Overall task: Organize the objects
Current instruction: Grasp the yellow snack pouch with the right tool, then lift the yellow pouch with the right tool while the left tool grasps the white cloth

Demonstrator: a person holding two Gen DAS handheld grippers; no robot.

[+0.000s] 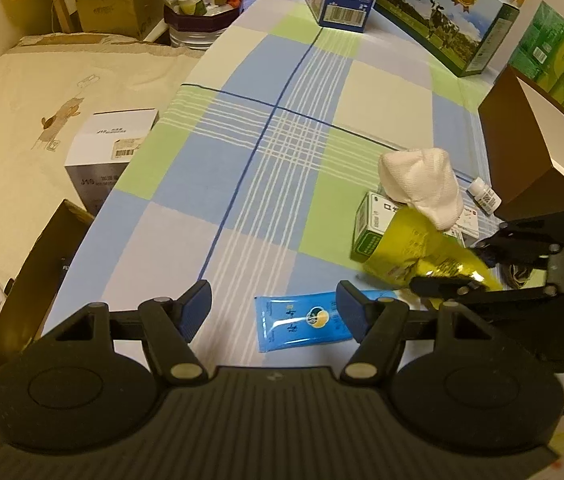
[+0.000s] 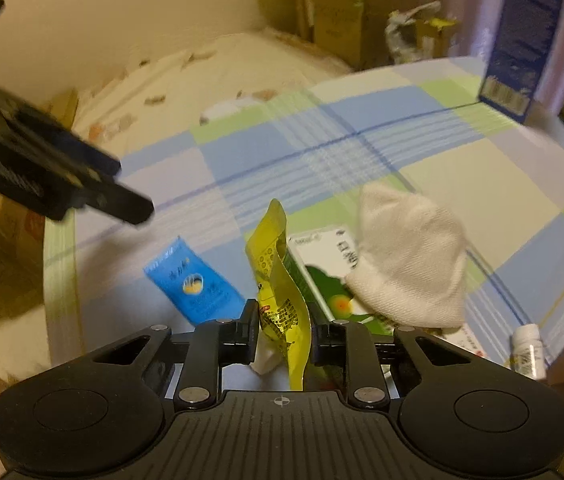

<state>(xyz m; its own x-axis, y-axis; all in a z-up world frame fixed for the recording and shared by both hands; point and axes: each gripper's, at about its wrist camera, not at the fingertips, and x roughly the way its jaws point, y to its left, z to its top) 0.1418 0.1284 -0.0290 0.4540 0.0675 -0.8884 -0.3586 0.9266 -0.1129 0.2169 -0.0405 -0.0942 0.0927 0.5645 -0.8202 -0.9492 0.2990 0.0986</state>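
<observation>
Step in hand: right tool (image 2: 284, 334) pinching yellow sachet (image 2: 280, 300), lifted above the table (image 1: 242, 152). Left tool (image 1: 274, 304) spread, empty, over blue sachet (image 1: 302, 322). Next, likely: carry to brown box (image 1: 522, 152).

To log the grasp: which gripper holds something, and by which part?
The right gripper holds the yellow packet by its lower end. The left gripper is open and empty.
</observation>
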